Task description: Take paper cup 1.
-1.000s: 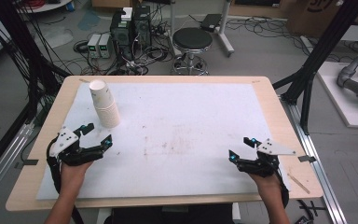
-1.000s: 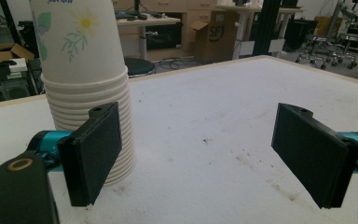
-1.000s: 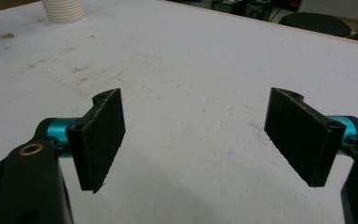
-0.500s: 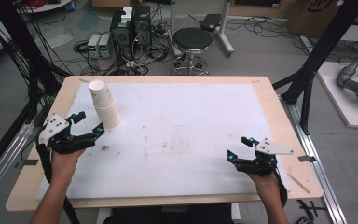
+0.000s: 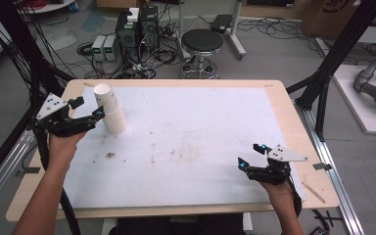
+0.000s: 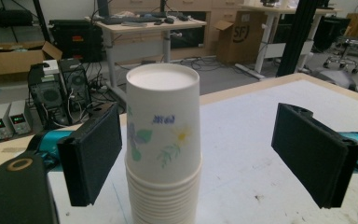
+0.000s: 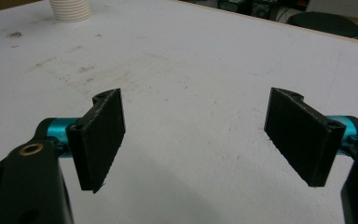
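Stack of paper cups (image 5: 111,113), one, stands before the spread left tool (image 5: 88,111); right tool (image 5: 250,156) likewise spread

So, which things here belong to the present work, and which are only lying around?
Belong to the work:
- stack of paper cups, upside down, between the open jaws
- left gripper
- white table mat the stack stands on

Only around:
- right gripper, open over bare mat
- black stool
- power supplies on the floor

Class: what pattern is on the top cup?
Flowers with green leaves on white top cup; left gripper view.
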### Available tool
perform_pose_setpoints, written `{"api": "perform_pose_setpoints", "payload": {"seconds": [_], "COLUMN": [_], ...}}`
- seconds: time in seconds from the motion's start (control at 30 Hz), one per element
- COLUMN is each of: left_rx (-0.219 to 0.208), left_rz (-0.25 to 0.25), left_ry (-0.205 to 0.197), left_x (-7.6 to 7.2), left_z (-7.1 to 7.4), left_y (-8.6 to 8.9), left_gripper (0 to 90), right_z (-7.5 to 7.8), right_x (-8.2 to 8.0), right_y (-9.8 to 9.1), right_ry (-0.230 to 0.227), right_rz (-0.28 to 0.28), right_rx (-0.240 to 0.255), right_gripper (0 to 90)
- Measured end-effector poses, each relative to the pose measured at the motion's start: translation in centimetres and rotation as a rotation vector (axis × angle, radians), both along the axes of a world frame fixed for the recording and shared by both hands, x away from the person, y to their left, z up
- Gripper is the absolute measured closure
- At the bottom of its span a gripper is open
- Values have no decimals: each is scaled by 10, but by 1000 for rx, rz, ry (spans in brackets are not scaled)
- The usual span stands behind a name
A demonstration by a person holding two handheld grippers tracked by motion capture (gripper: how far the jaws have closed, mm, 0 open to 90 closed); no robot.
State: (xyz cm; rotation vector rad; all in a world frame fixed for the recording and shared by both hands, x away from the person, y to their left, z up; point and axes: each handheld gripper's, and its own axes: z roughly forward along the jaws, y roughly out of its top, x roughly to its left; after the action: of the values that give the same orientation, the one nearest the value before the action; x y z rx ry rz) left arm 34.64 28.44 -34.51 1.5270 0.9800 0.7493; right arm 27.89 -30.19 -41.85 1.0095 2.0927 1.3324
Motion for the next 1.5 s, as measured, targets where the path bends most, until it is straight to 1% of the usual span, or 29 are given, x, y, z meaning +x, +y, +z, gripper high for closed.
{"api": "perform_pose_setpoints", "payload": {"seconds": [0.07, 0.1, 0.17, 0.23, 0.4, 0.5, 0.53, 0.6, 0.67, 0.73, 0.9, 1.03, 1.23, 1.3, 1.4, 1.5], "left_rx": [4, 5, 0, 8, 18, 33, 31, 40, 36, 47, 38, 45, 58, 54, 56, 51], "left_rz": [2, 3, 8, 11, 19, 22, 26, 31, 33, 32, 37, 35, 38, 32, 24, 18], "left_ry": [4, -1, 4, 9, 17, 26, 29, 42, 55, 69, 90, 110, 129, 138, 140, 148], "left_x": [5, 8, 13, 19, 31, 38, 40, 45, 49, 53, 62, 69, 75, 77, 78, 79], "left_z": [6, 9, 15, 21, 29, 32, 32, 31, 29, 26, 20, 15, 9, 7, 6, 5], "left_y": [0, 0, 0, -2, -6, -9, -10, -11, -11, -12, -13, -15, -17, -18, -18, -17], "left_gripper": [160, 160, 160, 160, 160, 160, 160, 160, 160, 160, 160, 160, 173, 188, 220, 231], "right_z": [0, 0, 0, 0, 0, 0, 0, 0, 0, 0, 0, -1, -1, -1, -1, -2], "right_x": [0, 0, 0, 0, 0, 0, 0, -1, -1, -1, 0, 0, 0, 0, 0, 0], "right_y": [0, 0, 0, 1, 0, -1, -1, -2, -3, -3, -3, -3, -4, -5, -6, -6], "right_ry": [1, 1, -1, 0, 2, -4, -2, -1, -2, -1, 0, 2, 5, 4, 5, 6], "right_rz": [2, 2, 6, 6, 10, 12, 11, 8, 6, 7, 6, 6, 5, 6, 5, 4], "right_rx": [-2, -2, -3, -3, 1, 1, 3, 6, 7, 8, 6, 7, 6, 6, 7, 8], "right_gripper": [207, 207, 207, 207, 207, 207, 207, 207, 208, 207, 207, 207, 207, 207, 207, 207]}}
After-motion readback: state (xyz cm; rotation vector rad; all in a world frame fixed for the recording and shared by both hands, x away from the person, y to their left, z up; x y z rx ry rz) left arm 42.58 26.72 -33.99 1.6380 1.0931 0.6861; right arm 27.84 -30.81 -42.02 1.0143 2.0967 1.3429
